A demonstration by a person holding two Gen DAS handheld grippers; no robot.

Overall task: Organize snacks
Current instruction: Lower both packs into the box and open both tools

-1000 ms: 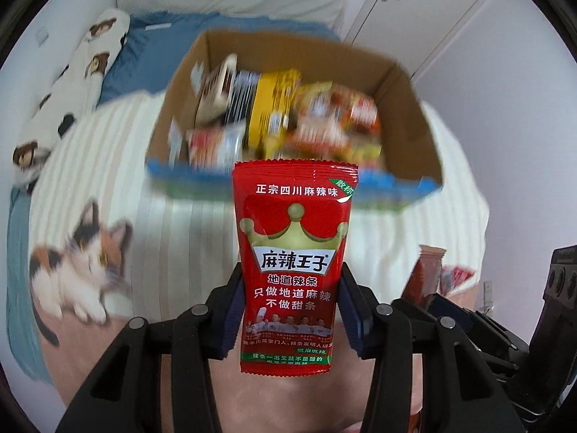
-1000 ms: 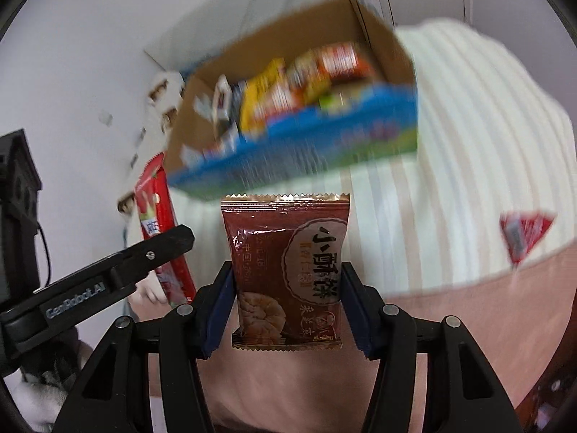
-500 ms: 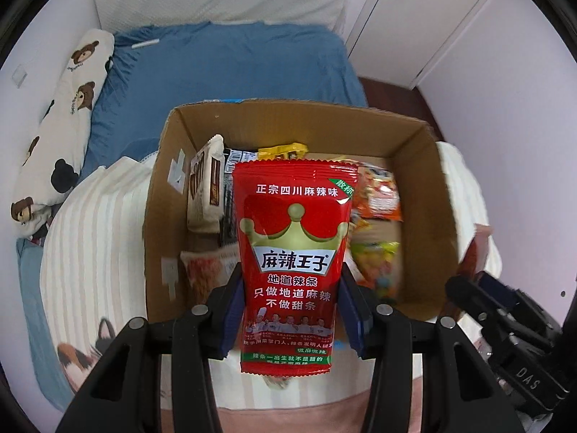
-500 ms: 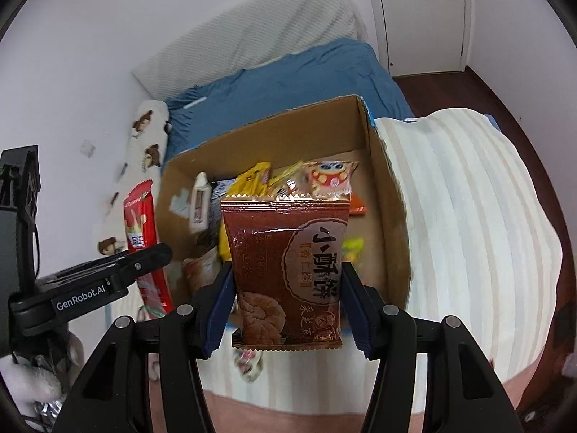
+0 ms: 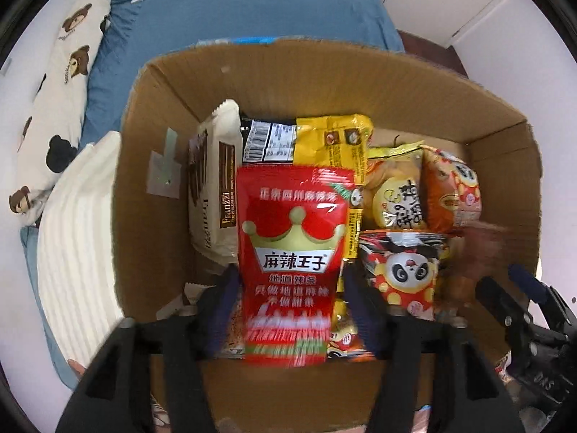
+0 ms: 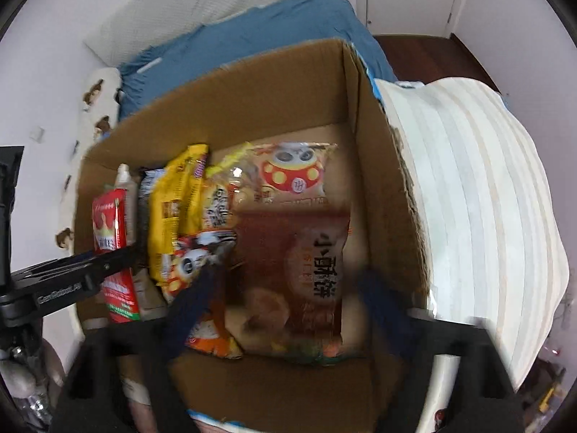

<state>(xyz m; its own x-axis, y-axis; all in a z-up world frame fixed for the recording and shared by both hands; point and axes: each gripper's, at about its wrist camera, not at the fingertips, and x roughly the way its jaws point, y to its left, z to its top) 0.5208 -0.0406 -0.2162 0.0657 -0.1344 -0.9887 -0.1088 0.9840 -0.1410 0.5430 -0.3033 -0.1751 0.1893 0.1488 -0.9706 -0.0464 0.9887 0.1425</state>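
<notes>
So both grippers are hanging over the open brown cardboard box [image 5: 158,115] sitting on the bed, right at its near edge. The left gripper [image 5: 290,288] has its jaws spread a bit wider than the glossy red snack pouch with the gold crown [image 5: 294,249] standing upright between them; the blue pads sit just beside the pouch edges with a sliver of gap showing, and the pouch is blurry at the bottom, so contact isn't certain. The right gripper [image 6: 288,288] is clearly opened wide, and the dark brown cookie packet [image 6: 306,270] lies loose between its fingers, tilted and smeared, down in the box's near right corner, touching neither pad.

Further into the box there's a red panda-print packet [image 5: 404,270] just right of the red pouch, then a cream and brown Franzzi wafer pack [image 5: 216,187] leaning toward the left wall. Behind those sit a yellow foil bag [image 5: 331,140] and an orange packet [image 5: 450,187] by the right wall.

Past the box's far edge is a blue bedsheet [image 5: 252,7], with a white bear-print pillow [image 5: 57,90] at the left side and a cream striped blanket [image 6: 468,180] along the right.
</notes>
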